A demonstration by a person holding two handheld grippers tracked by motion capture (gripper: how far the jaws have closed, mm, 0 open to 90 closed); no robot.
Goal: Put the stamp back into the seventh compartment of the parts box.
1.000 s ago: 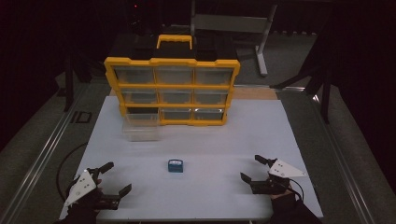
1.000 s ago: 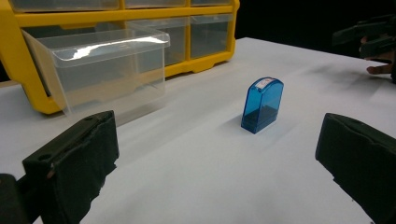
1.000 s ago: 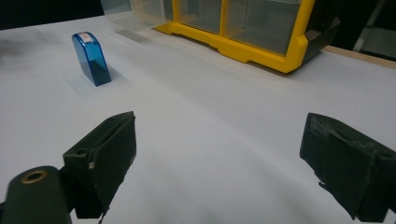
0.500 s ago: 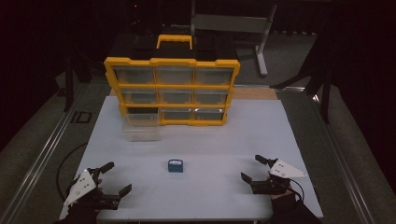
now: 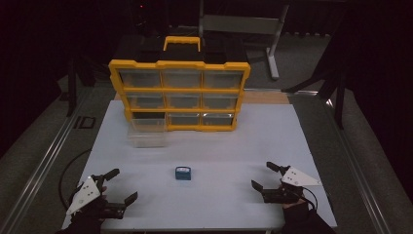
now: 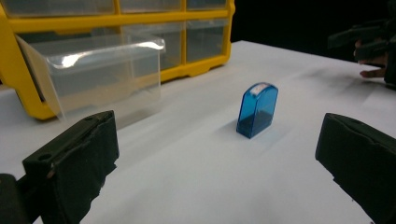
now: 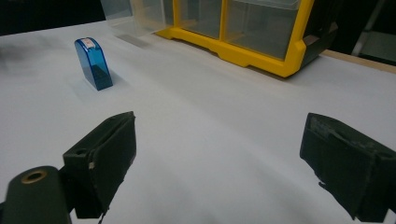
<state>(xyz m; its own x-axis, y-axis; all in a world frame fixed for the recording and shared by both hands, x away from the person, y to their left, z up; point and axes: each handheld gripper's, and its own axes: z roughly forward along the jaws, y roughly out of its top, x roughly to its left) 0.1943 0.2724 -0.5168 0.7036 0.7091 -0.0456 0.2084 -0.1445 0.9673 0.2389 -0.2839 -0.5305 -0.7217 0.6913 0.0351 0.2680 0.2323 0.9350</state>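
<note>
Your left gripper (image 5: 119, 187) and right gripper (image 5: 267, 176) both rest at the near edge of the white desk (image 5: 219, 151), jaws spread wide, holding nothing. Between them, a little farther out, the small translucent blue plastic case (image 5: 183, 173) stands upright on its narrow base. It looks light and tippy, so a jaw brushing it could knock it over or skid it on the smooth top. Beyond it, a clear plastic drawer (image 5: 146, 131) juts from the yellow nine-drawer organiser (image 5: 179, 92); an arm reaching past could catch it. Past the desk, the room is dark, with a grey floor and a metal stand (image 5: 243, 24).
</note>
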